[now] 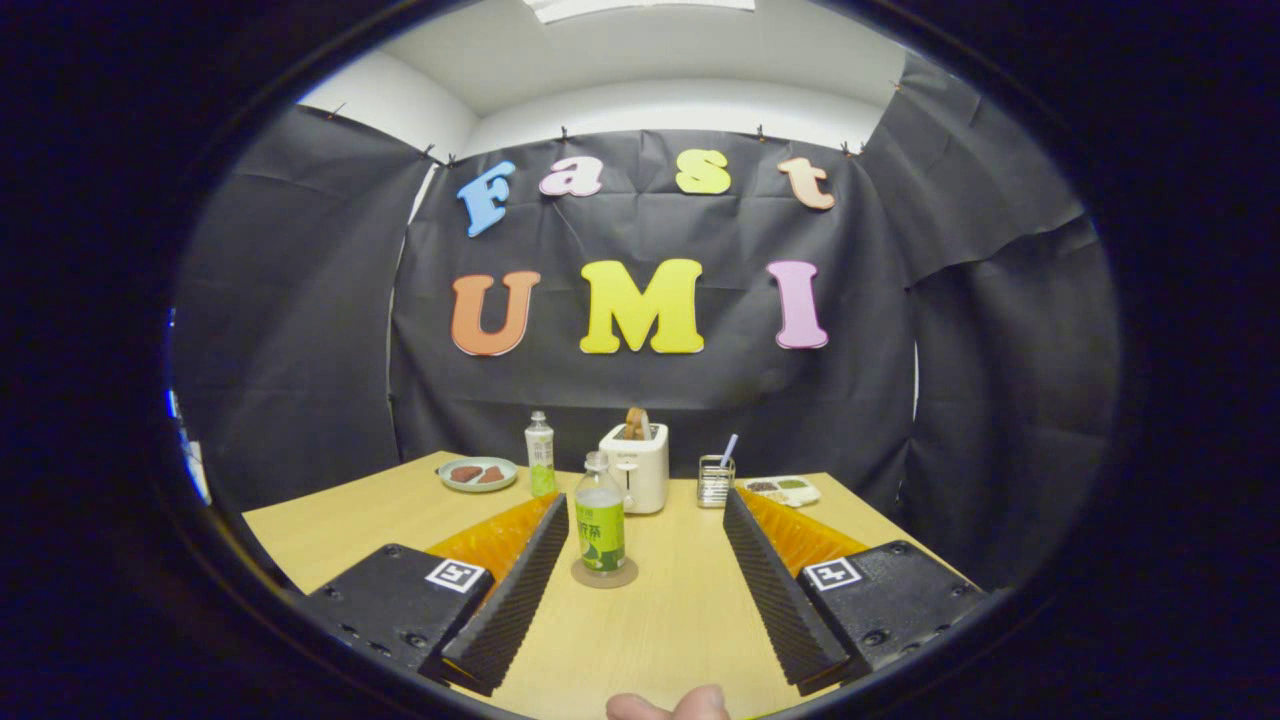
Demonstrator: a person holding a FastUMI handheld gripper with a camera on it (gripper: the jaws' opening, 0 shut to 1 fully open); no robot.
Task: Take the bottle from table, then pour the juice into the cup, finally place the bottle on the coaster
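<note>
A clear bottle with a green label stands upright on a round coaster on the wooden table. It sits just inside the left finger, a little behind the fingertips, untouched by either finger. My gripper is open, its fingers spread wide to either side of the bottle. A clear cup with a straw stands beyond the fingertips, right of a toaster.
A second bottle stands farther back at the left, next to a plate with food. A white toaster with bread sits mid-table. A small tray lies at the back right. A fingertip shows at the near edge.
</note>
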